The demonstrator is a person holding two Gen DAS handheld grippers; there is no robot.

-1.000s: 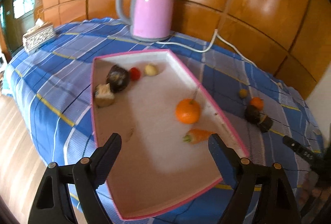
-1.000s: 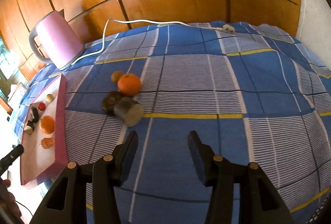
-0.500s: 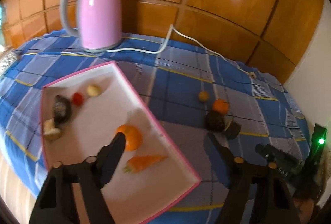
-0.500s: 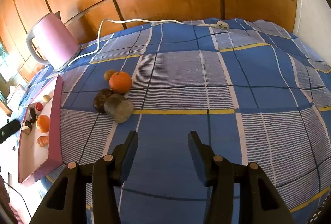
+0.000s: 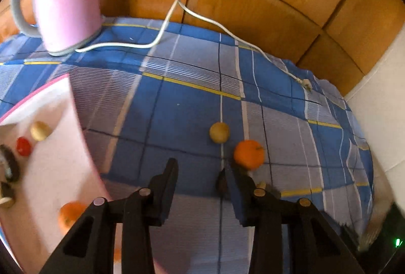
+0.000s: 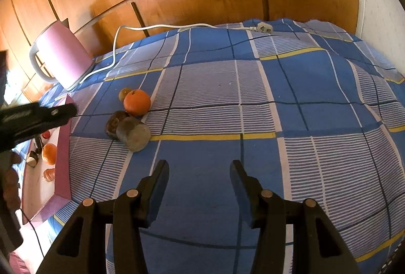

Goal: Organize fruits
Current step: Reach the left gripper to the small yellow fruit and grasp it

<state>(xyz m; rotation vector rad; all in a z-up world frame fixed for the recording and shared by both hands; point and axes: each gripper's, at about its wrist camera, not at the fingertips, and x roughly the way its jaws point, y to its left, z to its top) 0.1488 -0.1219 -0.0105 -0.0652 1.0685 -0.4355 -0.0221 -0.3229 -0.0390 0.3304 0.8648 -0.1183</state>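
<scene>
I have the left gripper (image 5: 200, 174) low centre in its own view, jaws closing with only bare cloth (image 5: 182, 112) between them. The right gripper (image 6: 200, 172) sits low centre in its view, jaws apart and empty.

Loose fruit is clustered on the cloth. In the left view a yellow fruit (image 5: 219, 132) and an orange (image 5: 249, 154) lie right of centre. Part of a dark fruit (image 5: 222, 182) shows, pressed up against the right finger. The tray (image 5: 83, 147) takes the left edge of that frame and holds several pieces already.

Risks, in my judgement:
- The jaws are narrowing with nothing between them. If I go for the orange like this, a fingertip could strike it and roll it off across the cloth.
- The dark fruit sits against the outer side of the right finger and could be nudged into its neighbours.
- The left frame is smeared at its edges, so my aim there is uncertain.

Differences between views: the right view shows the whole cluster left of centre, including a grey-brown lump (image 6: 133, 133) touching the dark fruit, which the left view hides behind its finger. It also shows the left gripper from outside at the left edge. Only the left view shows a green light, lower right.
</scene>
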